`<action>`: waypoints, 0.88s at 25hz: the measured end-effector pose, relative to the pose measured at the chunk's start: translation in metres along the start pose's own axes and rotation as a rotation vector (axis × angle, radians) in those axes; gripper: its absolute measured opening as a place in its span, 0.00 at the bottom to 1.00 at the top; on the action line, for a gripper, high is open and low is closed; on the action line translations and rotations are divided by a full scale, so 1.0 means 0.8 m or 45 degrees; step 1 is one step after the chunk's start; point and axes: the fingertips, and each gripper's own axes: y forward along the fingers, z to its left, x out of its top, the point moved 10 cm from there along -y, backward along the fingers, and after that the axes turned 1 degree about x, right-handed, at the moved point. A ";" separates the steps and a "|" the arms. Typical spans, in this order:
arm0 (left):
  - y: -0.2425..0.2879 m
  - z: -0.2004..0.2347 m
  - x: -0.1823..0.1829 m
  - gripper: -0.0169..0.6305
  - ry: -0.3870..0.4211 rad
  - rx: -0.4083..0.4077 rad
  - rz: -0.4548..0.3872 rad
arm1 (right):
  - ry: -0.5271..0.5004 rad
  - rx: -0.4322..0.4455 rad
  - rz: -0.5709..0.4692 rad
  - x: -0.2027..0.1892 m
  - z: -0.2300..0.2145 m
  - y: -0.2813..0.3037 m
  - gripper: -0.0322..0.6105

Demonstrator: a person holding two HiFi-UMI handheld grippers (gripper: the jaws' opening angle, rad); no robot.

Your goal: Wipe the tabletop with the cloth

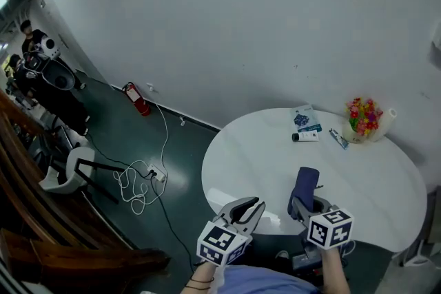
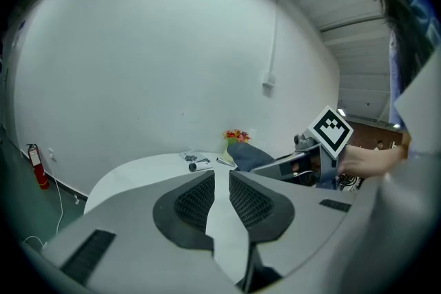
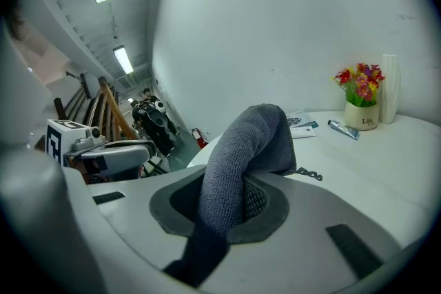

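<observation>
- The right hand-held gripper [image 3: 227, 206] is clamped on the cloth [image 3: 242, 141], a grey-blue towel that bulges up out of the jaws and flops forward. It sits over the near edge of the round white worktop [image 1: 372, 172], right of centre.
- The left hand-held gripper [image 2: 222, 179] has its jaws a narrow slit apart with nothing between them. It hovers at the near-left rim, beside the right one.
- Wiping does not look begun: the cloth appears lifted off the surface (whether any fold touches, I cannot tell).
- To do it well, I judge the right hand-held gripper should tip down so the loose bulge lies flat on the worktop and the hard jaw tips do not scrape.
- Strokes should overlap across the bare near and middle area, with light, steady pressure so the cloth does not pull out of the grip.
- At the far side sit a flower pot [image 1: 363, 122], a tube [image 1: 337, 139], a small bottle [image 1: 305, 137] and a leaflet [image 1: 305, 118]. Sweep short of them, or they may be pushed off.
</observation>
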 end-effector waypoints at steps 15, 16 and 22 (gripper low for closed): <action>-0.037 0.188 -0.032 0.12 -0.080 0.014 0.084 | -0.052 0.147 0.057 0.096 0.079 0.265 0.16; -0.038 0.197 -0.034 0.12 -0.083 0.012 0.091 | -0.074 0.154 0.065 0.100 0.084 0.283 0.16; -0.044 0.236 -0.045 0.12 -0.073 0.019 0.146 | -0.170 0.202 0.148 0.103 0.112 0.373 0.16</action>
